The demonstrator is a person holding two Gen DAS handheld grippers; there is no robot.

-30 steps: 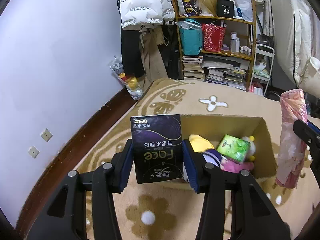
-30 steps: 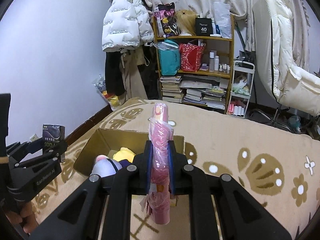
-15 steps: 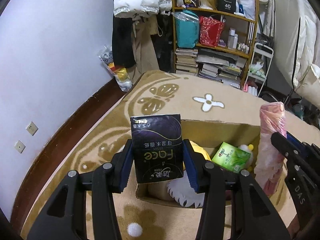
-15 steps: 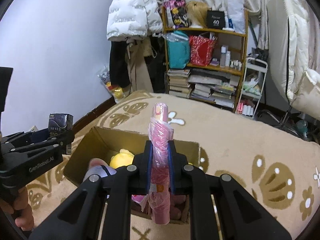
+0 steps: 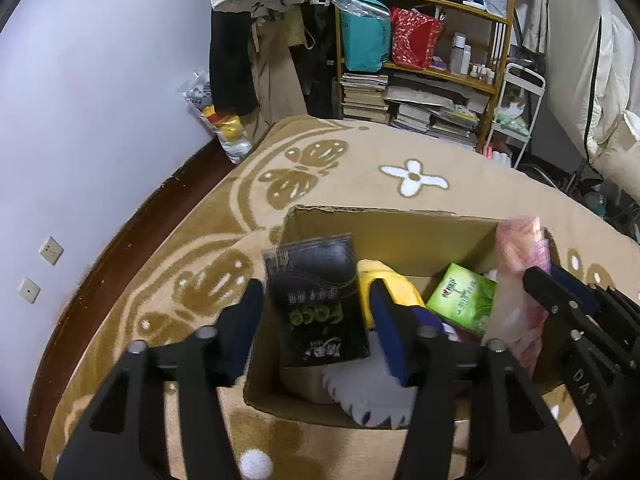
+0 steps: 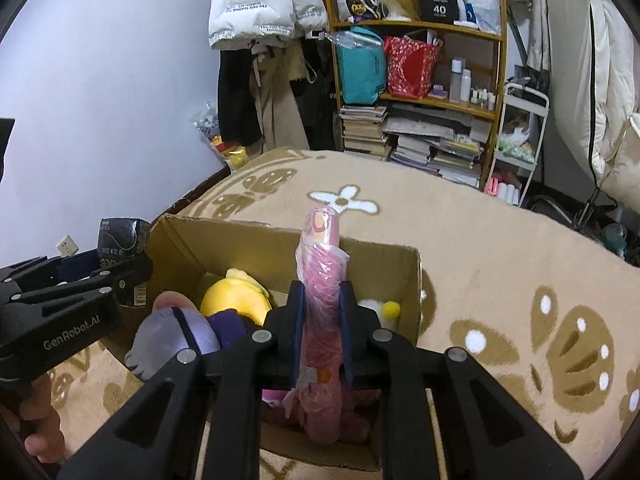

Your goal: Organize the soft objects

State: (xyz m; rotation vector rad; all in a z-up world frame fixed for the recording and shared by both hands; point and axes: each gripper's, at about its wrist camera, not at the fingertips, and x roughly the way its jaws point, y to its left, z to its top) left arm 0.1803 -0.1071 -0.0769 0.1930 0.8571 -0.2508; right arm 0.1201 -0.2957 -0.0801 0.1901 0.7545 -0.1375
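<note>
An open cardboard box (image 5: pixel 384 228) (image 6: pixel 404 280) sits on the patterned rug. My left gripper (image 5: pixel 316 312) is open over the box's left side. A black tissue pack (image 5: pixel 316 300) sits blurred and tilted between its spread pads, apart from both; it also shows in the right wrist view (image 6: pixel 120 236). My right gripper (image 6: pixel 320 320) is shut on a pink plastic roll (image 6: pixel 320 300), upright over the box's right side; the roll shows in the left wrist view (image 5: pixel 516 276). Inside lie a yellow plush (image 6: pixel 232 300), a purple plush (image 6: pixel 176 340) and a green tissue pack (image 5: pixel 460 300).
The tan rug (image 5: pixel 400 176) covers a raised surface. A wall with sockets (image 5: pixel 50 250) runs at the left. A loaded wooden shelf (image 6: pixel 420 92), hanging coats (image 6: pixel 260 40) and a white chair (image 6: pixel 612 100) stand at the back.
Both grippers have moved forward and down over the box. My left gripper's jaws have opened and the black tissue pack has come loose, tilting and dropping toward the box.
</note>
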